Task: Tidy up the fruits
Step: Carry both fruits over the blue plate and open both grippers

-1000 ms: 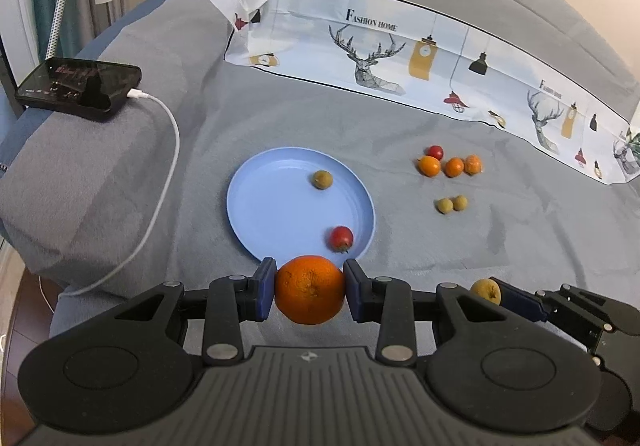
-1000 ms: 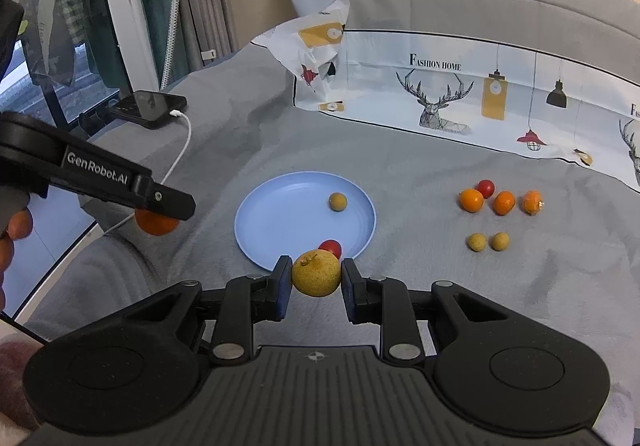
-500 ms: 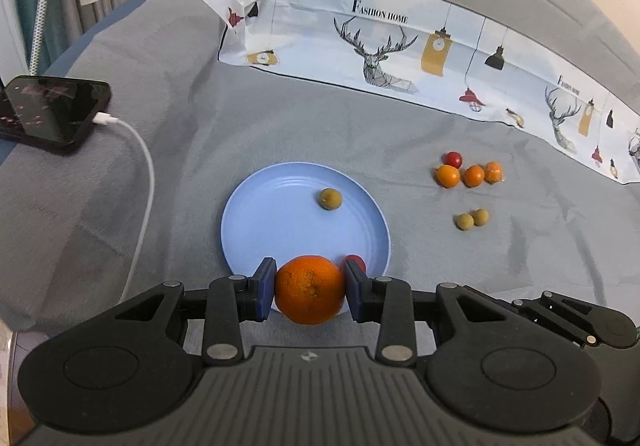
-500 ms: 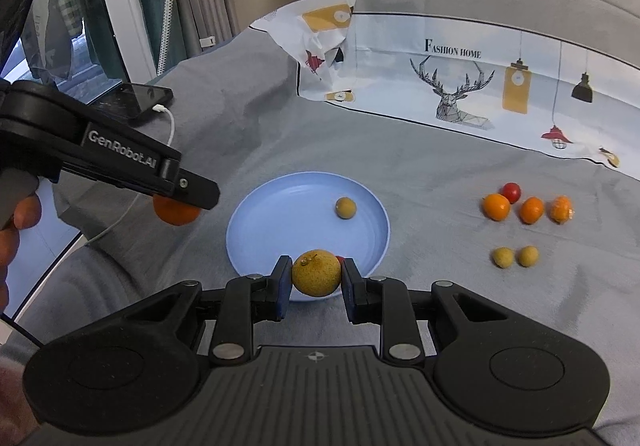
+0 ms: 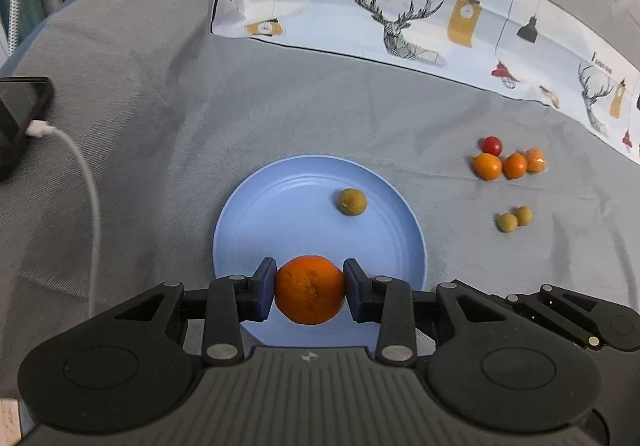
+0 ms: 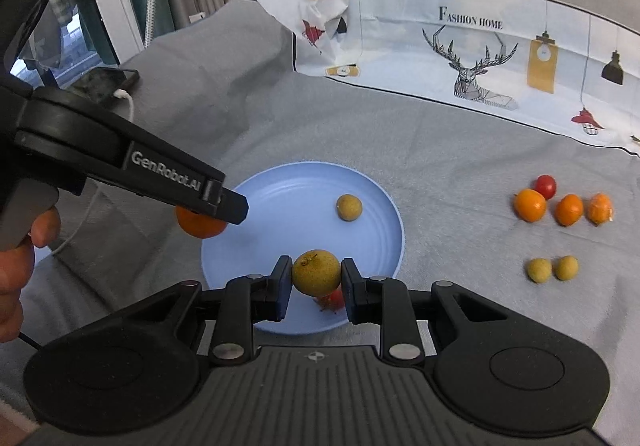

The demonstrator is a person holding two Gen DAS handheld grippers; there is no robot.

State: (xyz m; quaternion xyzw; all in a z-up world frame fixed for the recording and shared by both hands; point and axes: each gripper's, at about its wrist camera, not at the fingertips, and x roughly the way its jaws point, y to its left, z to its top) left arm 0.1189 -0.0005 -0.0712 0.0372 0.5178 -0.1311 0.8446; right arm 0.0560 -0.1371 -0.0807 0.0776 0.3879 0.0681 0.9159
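My left gripper (image 5: 309, 288) is shut on an orange (image 5: 309, 290) and holds it over the near edge of the blue plate (image 5: 280, 213). My right gripper (image 6: 316, 282) is shut on a yellow-green fruit (image 6: 317, 272) over the near part of the plate (image 6: 280, 189). A small brownish fruit (image 6: 349, 207) and a red fruit (image 6: 332, 300) lie on the plate. The left gripper with its orange (image 6: 198, 226) shows at the plate's left edge in the right wrist view.
On the grey sheet right of the plate lie three small orange fruits (image 5: 514, 165), a red one (image 5: 491, 145) and two yellow-green ones (image 5: 515, 219). A phone (image 5: 16, 117) with a white cable (image 5: 86, 181) lies at left. A printed cloth (image 5: 400, 13) lies behind.
Both grippers have moved forward with their fruits, from short of the plate to over its near part. The right gripper's fruit now hides part of the red fruit.
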